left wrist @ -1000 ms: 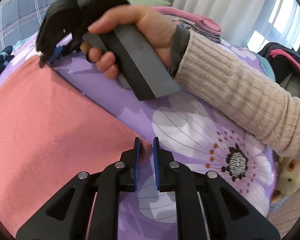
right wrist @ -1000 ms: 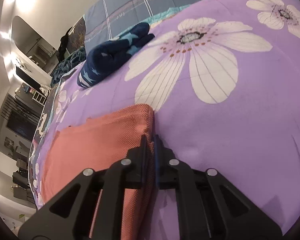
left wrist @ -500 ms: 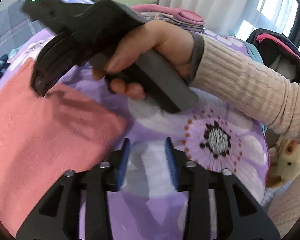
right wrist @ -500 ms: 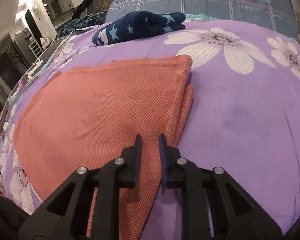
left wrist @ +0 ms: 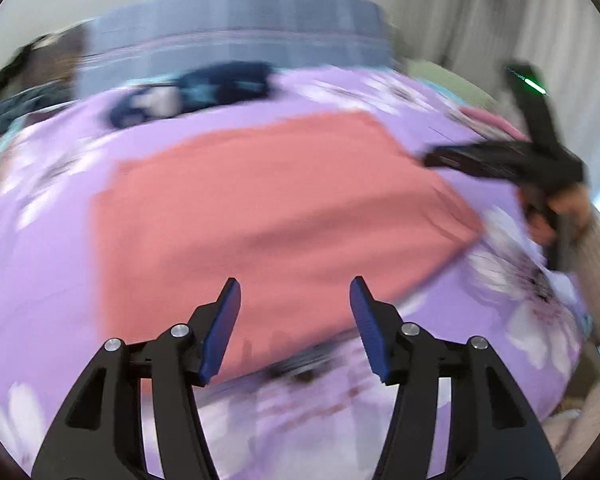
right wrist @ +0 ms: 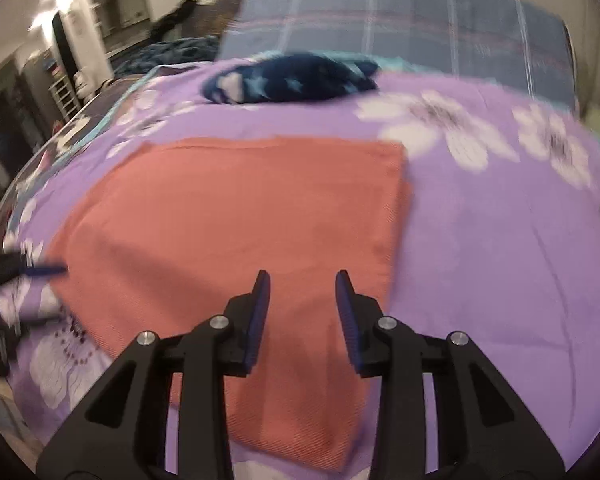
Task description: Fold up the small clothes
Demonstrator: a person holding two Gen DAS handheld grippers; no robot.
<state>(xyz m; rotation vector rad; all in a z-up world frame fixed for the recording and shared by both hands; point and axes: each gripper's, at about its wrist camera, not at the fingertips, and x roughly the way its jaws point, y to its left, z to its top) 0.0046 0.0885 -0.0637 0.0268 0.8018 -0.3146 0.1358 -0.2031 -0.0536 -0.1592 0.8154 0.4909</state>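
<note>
A salmon-pink cloth (left wrist: 268, 208) lies folded flat on the purple flowered bedspread (left wrist: 36, 264). My left gripper (left wrist: 295, 292) hovers above the cloth's near edge. Its jaws are opening and nothing is between them. My right gripper (right wrist: 302, 280) hangs over the cloth (right wrist: 236, 224) near its right-hand folded edge. Its jaws are opening too and hold nothing. In the left wrist view the right gripper (left wrist: 436, 158) shows blurred at the right, held by a hand beyond the cloth's right corner. A blue pad (right wrist: 48, 270) of the left gripper pokes in at the left edge.
A dark blue star-print garment (right wrist: 296, 78) lies bunched at the far side of the bed, in front of a grey-blue plaid quilt (right wrist: 400, 28). Pink folded clothes (left wrist: 488, 120) sit at the far right by the curtain. Room furniture stands beyond the bed's left side.
Both grippers let go of the cloth's edge, opened and drew back and up. The left view swung away from the right hand toward the bed's far end. The cloth now lies flat.
</note>
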